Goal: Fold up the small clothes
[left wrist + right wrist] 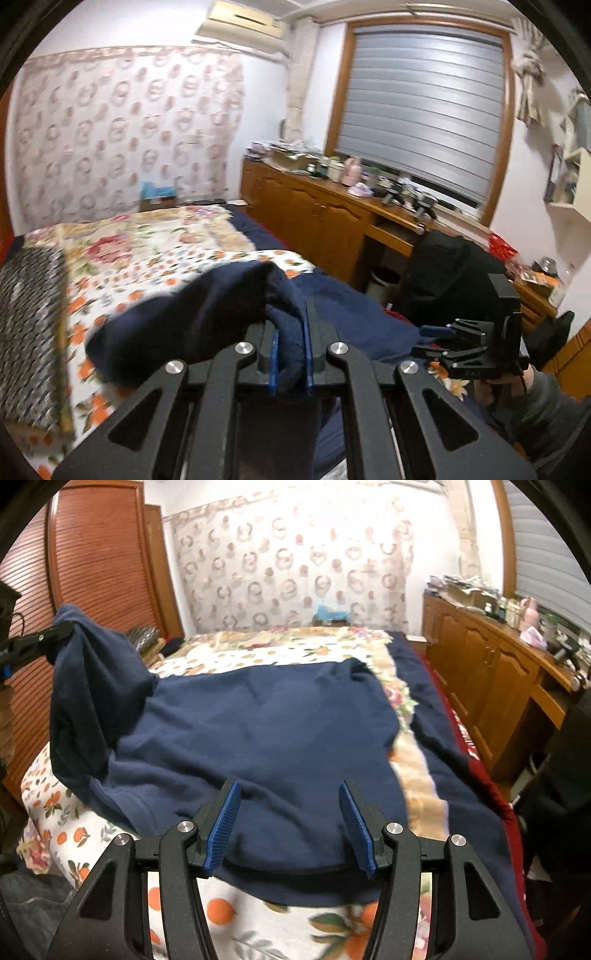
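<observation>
You are working in even, fairly soft indoor light; the white walls ahead of both grippers read bright, slightly washed out. The slatted blind [421,110] ahead and to the right of your left gripper [291,354] glows pale grey without glare. Both views bend strongly at the rims, with black corners. Motion blur smears the navy garment [207,314] just beyond your left gripper's fingers and the floral bedspread [122,258] left of it. In the right wrist view the bedspread edge right of your right gripper [291,823] is streaked; small highlights sit on the silver linkage bolts.
</observation>
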Tool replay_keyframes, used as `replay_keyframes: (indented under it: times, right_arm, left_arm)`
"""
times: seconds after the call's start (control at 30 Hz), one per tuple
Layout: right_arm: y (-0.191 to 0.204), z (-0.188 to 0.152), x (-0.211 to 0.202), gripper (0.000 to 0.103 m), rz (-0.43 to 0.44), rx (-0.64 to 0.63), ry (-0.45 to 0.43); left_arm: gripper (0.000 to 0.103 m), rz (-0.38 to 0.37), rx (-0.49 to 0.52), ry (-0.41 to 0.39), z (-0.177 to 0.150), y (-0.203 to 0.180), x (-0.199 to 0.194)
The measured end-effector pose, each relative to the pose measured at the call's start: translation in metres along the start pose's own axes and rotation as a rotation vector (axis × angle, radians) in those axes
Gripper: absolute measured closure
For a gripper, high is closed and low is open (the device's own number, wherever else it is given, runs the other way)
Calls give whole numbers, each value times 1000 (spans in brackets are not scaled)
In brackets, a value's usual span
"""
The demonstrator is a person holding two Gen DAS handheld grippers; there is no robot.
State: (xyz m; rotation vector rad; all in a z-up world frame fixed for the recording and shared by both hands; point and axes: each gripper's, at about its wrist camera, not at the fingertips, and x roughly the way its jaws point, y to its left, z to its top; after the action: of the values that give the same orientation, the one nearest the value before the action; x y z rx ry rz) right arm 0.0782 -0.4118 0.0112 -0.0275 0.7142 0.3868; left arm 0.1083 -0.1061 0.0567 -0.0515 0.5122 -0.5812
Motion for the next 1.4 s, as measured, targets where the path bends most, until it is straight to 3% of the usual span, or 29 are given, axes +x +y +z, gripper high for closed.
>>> replay_keyframes:
  times: [0.3,0.43,0.5,0.57,0.6,0.73,0.97,1.4]
  right_arm:
    - [-19,-6,-16,47,-20,38,-22]
    - [-24,-6,-21,47,-16,48,-31]
    - [-24,-6,-21,47,-14,47,-32]
    - [-24,-6,-21,47,-15,43,-31]
    - [-24,-5,-19,47,-15,41,-29]
    - [-23,-5,-19,47,-16,43,-32]
    - [-14,6,-15,47,-16,11,-38]
    - [22,52,12,47,26,-95,-40]
  left_arm:
    - [96,-113,114,21,46,-69,35]
    - [93,-87,168,97,43,-88,55]
    - [88,-75,179,116,35,-86,61]
    - [74,-58,186,137,29,-84,62]
    - [60,-59,185,142,27,-81,60]
    - [46,-47,157,130,24,-67,49]
    - [45,26,106,108,10,-33,28]
    - [45,166,-4,152,-45,32,6]
